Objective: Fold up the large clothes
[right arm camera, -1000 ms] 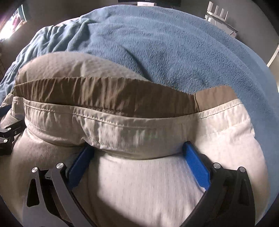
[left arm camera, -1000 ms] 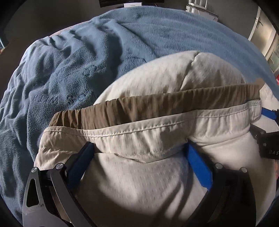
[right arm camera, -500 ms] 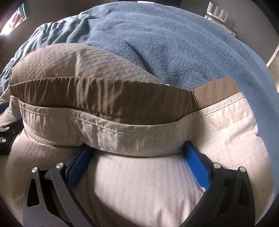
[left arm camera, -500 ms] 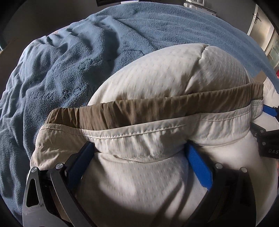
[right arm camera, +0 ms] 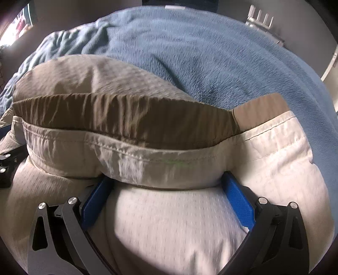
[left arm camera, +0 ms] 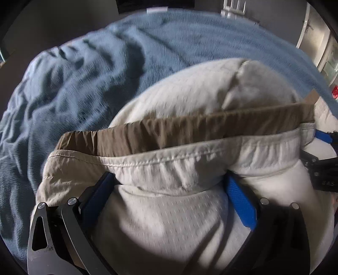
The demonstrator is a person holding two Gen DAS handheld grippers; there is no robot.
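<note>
A large beige garment with a brown inner waistband lies bunched on a blue blanket. My left gripper has its blue fingers spread wide, and the stitched beige waistband edge drapes over the tips and hides them. White mesh fabric fills the gap between them. In the right wrist view the same garment and waistband sit the same way over my right gripper, whose fingers are also wide apart. Each gripper shows at the other view's edge.
The rumpled blue blanket covers the whole surface beyond the garment. A white rack stands behind it against a dark wall. A pale door and something red are at the far right.
Both grippers have moved forward with the waistband over them. The garment's far part now bulges higher and covers more blanket. The fingers keep the same spread.
</note>
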